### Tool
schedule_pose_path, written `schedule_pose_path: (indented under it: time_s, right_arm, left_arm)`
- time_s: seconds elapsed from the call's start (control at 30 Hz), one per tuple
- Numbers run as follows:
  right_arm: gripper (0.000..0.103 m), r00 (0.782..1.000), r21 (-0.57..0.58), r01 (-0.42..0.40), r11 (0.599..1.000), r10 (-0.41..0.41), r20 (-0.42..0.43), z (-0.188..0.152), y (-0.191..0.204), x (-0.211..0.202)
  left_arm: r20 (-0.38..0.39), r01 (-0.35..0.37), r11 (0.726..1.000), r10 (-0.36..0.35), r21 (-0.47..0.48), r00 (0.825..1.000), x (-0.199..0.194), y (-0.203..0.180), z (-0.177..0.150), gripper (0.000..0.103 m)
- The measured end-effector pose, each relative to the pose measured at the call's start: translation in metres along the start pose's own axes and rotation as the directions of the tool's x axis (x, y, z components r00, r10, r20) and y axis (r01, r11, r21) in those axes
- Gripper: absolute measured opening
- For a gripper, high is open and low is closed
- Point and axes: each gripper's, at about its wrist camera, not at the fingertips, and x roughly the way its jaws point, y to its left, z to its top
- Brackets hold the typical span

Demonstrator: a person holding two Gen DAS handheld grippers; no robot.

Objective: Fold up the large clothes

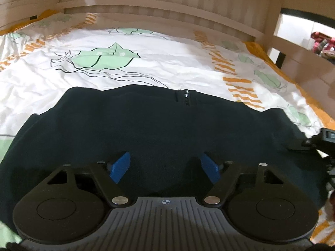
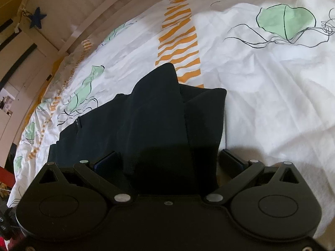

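A dark navy zip-up garment point(image 1: 159, 125) lies spread across the lower half of the left wrist view on a white bedsheet point(image 1: 146, 62) printed with green leaves and orange stripes, its short zipper point(image 1: 185, 98) near the top centre of the dark cloth, pointing toward the slatted wooden bed frame point(image 1: 159, 6) along the upper edge. The left gripper point(image 1: 165, 166) hangs over the cloth at the bottom centre with its blue pads point(image 1: 119, 167) standing apart and nothing pinched between them, probably so that it can come down on a fresh edge for the next fold. In the right wrist view the same garment fills the centre, with a doubled flap rising to a point at upper centre; this looks like a part already turned over the body. The right gripper point(image 2: 169, 163) sits at the bottom of that view, its jaws spread wide to either side of the folded layers; cloth lies between them, but whether the pads press it I cannot tell, as dark fabric hides their faces
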Motion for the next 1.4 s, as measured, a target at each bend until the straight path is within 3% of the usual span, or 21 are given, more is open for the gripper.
schedule_pose_path:
  time_s: [0.2, 0.43, 0.73, 0.8, 0.83, 0.87, 0.93, 1.17, 1.27, 1.33, 1.4]
  right_arm:
    - [0.103, 1.0, -0.014, 0.002, 1.0, -0.002, -0.005, -0.002, 0.002, 0.0]
    - [0.103, 0.999, 0.003, -0.025, 1.0, 0.026, -0.029, -0.003, 0.002, -0.003]
    - [0.103, 0.981, 0.139, -0.136, 0.981, 0.153, -0.116, -0.008, -0.004, -0.009]
    - [0.087, 0.976, 0.136, -0.141, 0.981, 0.16, -0.148, -0.009, -0.002, -0.011]
    - [0.06, 0.979, 0.121, -0.112, 0.986, 0.131, -0.159, -0.01, 0.0, -0.012]
    - [0.043, 0.981, 0.101, -0.087, 0.991, 0.103, -0.162, -0.011, 0.002, -0.014]
    - [0.034, 0.981, 0.111, -0.111, 0.988, 0.127, -0.149, -0.012, 0.004, -0.02]
    - [0.028, 0.983, 0.019, -0.168, 0.986, 0.169, -0.07, 0.005, 0.051, -0.05]
    - [0.028, 0.981, -0.028, -0.185, 0.982, 0.183, -0.064, 0.014, 0.072, -0.061]
    - [0.028, 0.981, -0.055, -0.188, 0.981, 0.184, -0.068, 0.019, 0.087, -0.063]
    - [0.028, 0.98, -0.082, -0.193, 0.978, 0.187, -0.076, 0.022, 0.101, -0.064]
  left_arm:
    - [0.015, -0.021, 1.0, 0.021, 0.012, 1.0, -0.012, -0.003, -0.015, 0.042]
    - [0.009, -0.041, 0.999, 0.041, 0.035, 0.999, -0.002, -0.005, -0.018, 0.039]
    - [0.012, -0.041, 0.999, 0.041, 0.02, 0.999, -0.003, -0.002, -0.021, 0.039]
    - [0.014, -0.043, 0.999, 0.042, 0.019, 0.999, -0.003, -0.003, -0.021, 0.039]
    - [0.016, -0.044, 0.999, 0.043, 0.02, 0.999, -0.002, -0.003, -0.021, 0.039]
    - [0.017, -0.046, 0.999, 0.046, 0.02, 0.999, -0.002, -0.003, -0.022, 0.039]
    - [0.02, -0.05, 0.999, 0.049, 0.023, 0.999, -0.003, -0.003, -0.022, 0.039]
    - [0.024, -0.052, 0.998, 0.051, 0.022, 0.998, -0.016, -0.002, -0.019, 0.035]
    - [0.081, -0.055, 0.998, 0.053, 0.019, 0.995, -0.037, -0.004, -0.025, 0.035]
    - [0.128, -0.054, 0.997, 0.046, 0.06, 0.991, -0.048, -0.011, -0.032, 0.035]
    - [0.116, -0.036, 0.994, 0.023, 0.108, 0.993, -0.047, -0.019, -0.04, 0.032]
